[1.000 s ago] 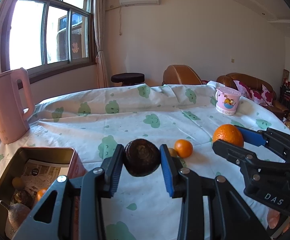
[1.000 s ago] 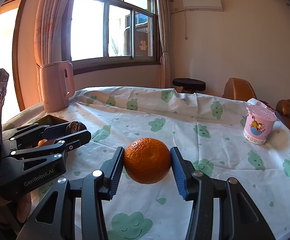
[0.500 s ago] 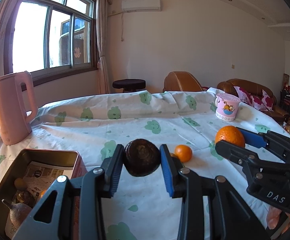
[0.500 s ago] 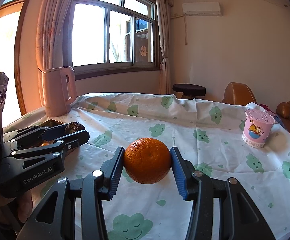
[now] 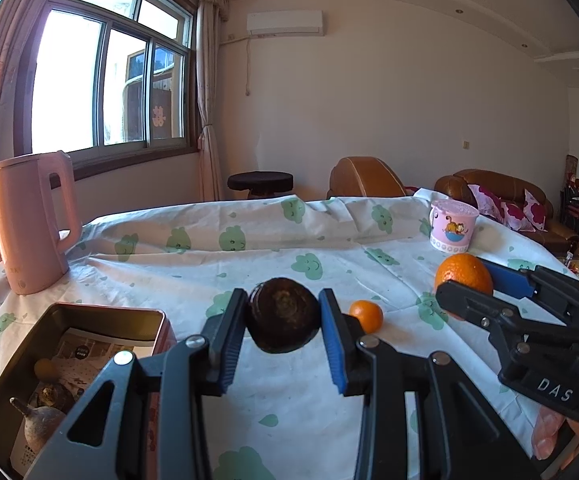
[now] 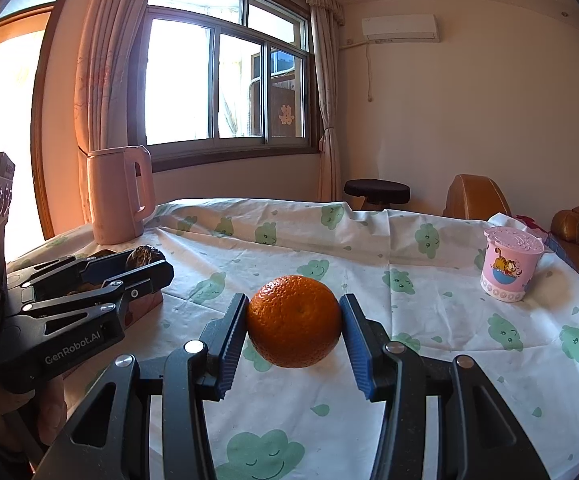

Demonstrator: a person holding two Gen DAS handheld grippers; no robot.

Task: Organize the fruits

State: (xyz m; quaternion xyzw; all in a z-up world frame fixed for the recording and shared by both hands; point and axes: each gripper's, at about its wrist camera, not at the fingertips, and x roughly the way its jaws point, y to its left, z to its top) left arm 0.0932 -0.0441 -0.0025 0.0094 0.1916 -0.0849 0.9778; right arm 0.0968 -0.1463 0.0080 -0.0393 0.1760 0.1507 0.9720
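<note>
The left gripper (image 5: 282,320), clamped on a dark fruit (image 5: 282,315), was nearer the open tin (image 5: 101,312) at its lower left, while the right gripper (image 6: 294,322) grasped an orange (image 6: 294,321) above the table.

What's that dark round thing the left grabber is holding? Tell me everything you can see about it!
The dark brown fruit is round and a bit squat, with a rough, matte skin and a paler, scarred patch in the middle facing the camera. What kind it is I can't tell. The left gripper has its jaws closed on its two sides, holding it in the air above the cloud-print tablecloth. Only the blue pads touch it. From the right wrist view it shows as a wrinkled dark lump.
</note>
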